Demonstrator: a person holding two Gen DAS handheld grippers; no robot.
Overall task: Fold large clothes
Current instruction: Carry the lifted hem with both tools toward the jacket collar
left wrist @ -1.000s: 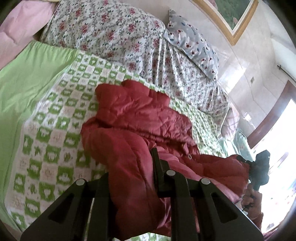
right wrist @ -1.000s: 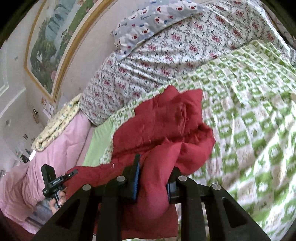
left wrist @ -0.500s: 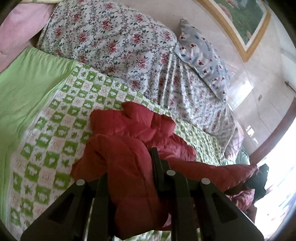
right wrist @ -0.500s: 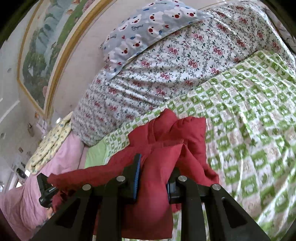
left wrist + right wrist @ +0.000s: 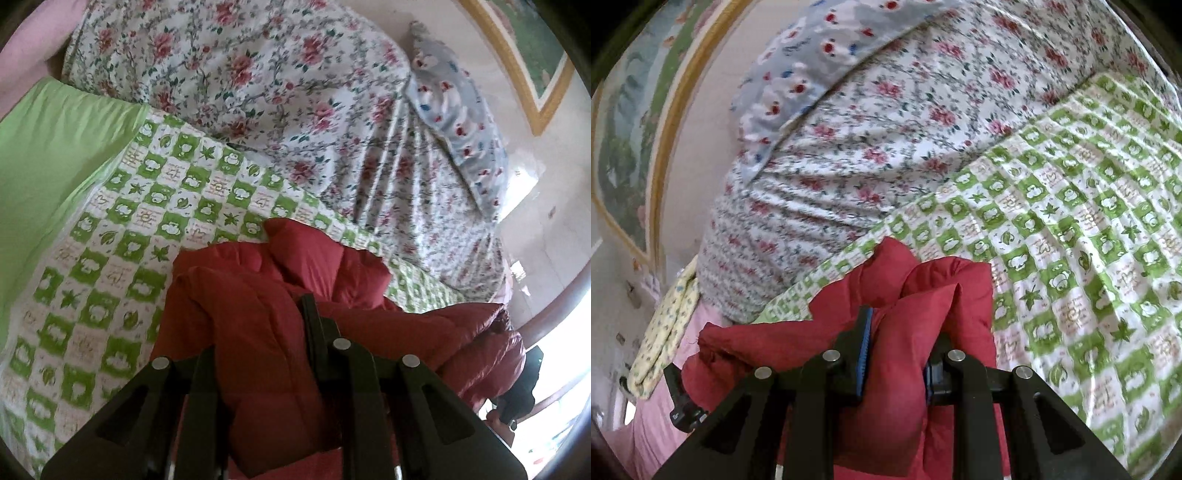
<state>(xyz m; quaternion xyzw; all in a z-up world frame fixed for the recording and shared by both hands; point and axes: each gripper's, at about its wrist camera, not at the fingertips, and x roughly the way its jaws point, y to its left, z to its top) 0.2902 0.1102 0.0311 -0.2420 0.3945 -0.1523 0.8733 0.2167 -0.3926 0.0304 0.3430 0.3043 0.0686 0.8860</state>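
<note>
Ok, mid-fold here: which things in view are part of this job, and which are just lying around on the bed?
In the job:
red padded jacket
left gripper, clamped on the jacket
right gripper, clamped on the jacket
green checked quilt, the surface beneath the jacket

Just lying about:
floral bedding pile
grey-blue pillow
plain green sheet
framed picture
</note>
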